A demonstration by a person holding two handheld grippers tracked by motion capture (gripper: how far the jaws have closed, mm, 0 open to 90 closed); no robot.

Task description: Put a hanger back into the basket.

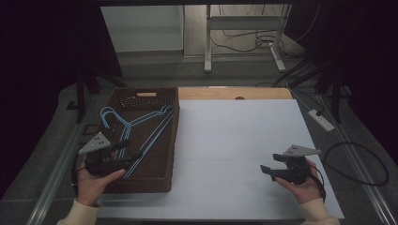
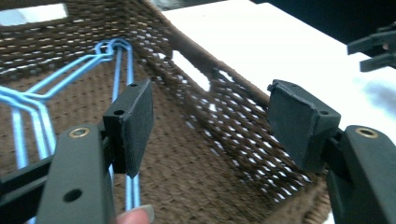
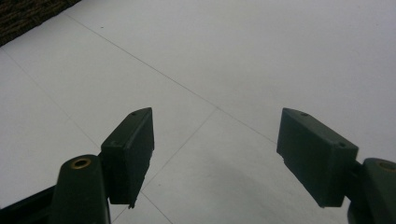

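A brown woven basket (image 1: 174, 140) stands on the left of the white table (image 1: 234, 140). Several blue wire hangers (image 1: 141, 125) lie inside it. My left gripper (image 1: 132, 150) is held over the basket's near part, open, with nothing between its pads. In the left gripper view the gripper (image 2: 210, 116) points at the basket wall (image 2: 233, 116), with the hangers (image 2: 28, 100) on the floor to the left. My right gripper (image 1: 269, 164) hovers open over the bare table at the near right. In the right gripper view that gripper (image 3: 215, 140) has only the white surface (image 3: 210, 56) beneath it.
A wooden strip (image 1: 234, 93) runs along the table's far edge. A white power strip (image 1: 321, 119) and cables (image 1: 361, 159) lie on the floor to the right. A white desk frame (image 1: 244, 37) stands behind. The basket's corner (image 3: 23, 14) shows in the right gripper view.
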